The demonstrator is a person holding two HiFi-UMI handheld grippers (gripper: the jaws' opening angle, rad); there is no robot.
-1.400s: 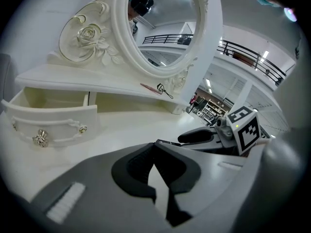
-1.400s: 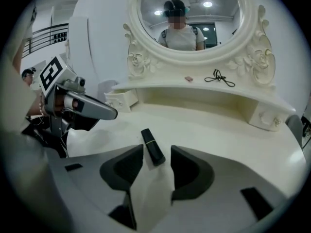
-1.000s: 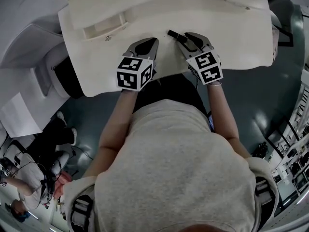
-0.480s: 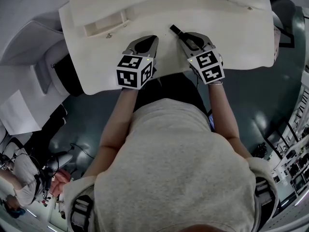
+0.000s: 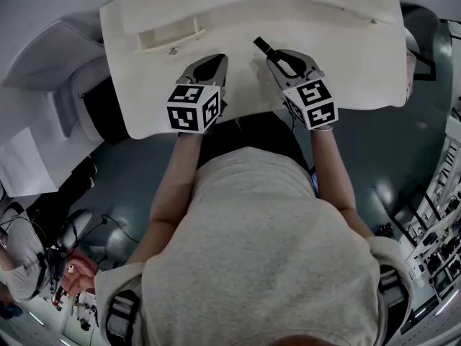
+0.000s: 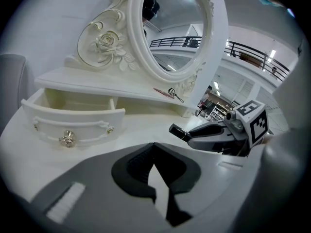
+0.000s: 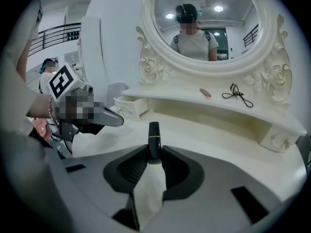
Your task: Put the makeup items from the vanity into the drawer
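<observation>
My right gripper [image 7: 154, 152] is shut on a black lipstick tube [image 7: 154, 139] with a thin gold ring; the tube sticks out forward past the pads. In the head view the lipstick tube [image 5: 261, 47] pokes out of the right gripper [image 5: 277, 58] over the vanity top [image 5: 346, 56]. My left gripper [image 6: 154, 147] is shut and empty, low over the top, short of the open drawer [image 6: 73, 113]. That open drawer [image 5: 169, 36] lies at the vanity's left, ahead of the left gripper [image 5: 212, 62]. From the left gripper view the held lipstick tube [image 6: 178, 131] is seen to the right.
A pink stick [image 7: 205, 92] and a black looped cord [image 7: 238, 95] lie on the upper shelf under the oval mirror [image 7: 209, 23]. A shut small drawer [image 7: 274, 139] sits at the right end. Two people and chairs are on the floor to the left.
The right jaws have closed on the lipstick tube. The left gripper has drifted a little left, toward the open drawer.
</observation>
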